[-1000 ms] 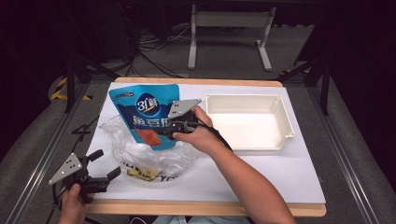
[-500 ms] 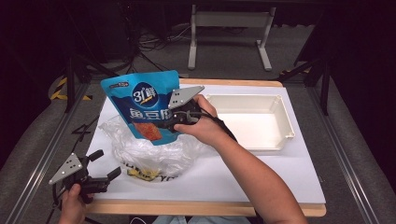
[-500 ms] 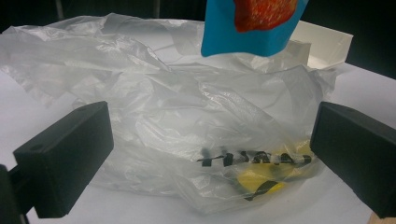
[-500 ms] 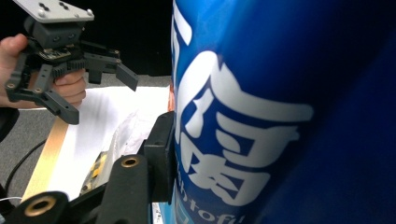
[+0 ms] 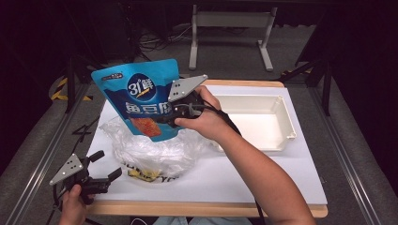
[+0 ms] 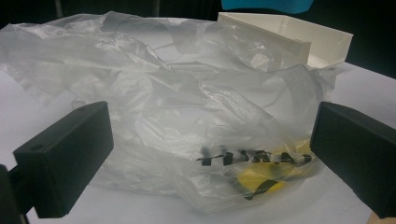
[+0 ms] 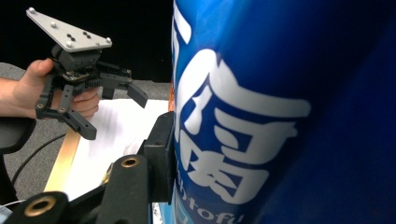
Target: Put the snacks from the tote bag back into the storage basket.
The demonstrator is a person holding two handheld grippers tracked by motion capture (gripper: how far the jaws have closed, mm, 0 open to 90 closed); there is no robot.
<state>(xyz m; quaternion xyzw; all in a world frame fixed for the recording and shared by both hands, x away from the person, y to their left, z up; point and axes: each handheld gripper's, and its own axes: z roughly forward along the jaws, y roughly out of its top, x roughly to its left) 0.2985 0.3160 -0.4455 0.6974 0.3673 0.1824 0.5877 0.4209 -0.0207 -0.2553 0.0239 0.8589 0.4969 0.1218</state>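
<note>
I am lifting the pouch (image 5: 141,101) clear of the plastic bag (image 5: 155,150); best to be keeping it upright and rising straight, so its lower edge is not snagging the film, then carrying it right toward the tray (image 5: 281,126). My right gripper (image 5: 164,118) is clamping the pouch's right side, the pouch hanging left of my hand above the bag. My left gripper (image 5: 104,168) is waiting open at the near left, facing the bag.

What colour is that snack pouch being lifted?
Bright blue with white lettering and an orange patch, clearest in the high view: pouch.
</note>
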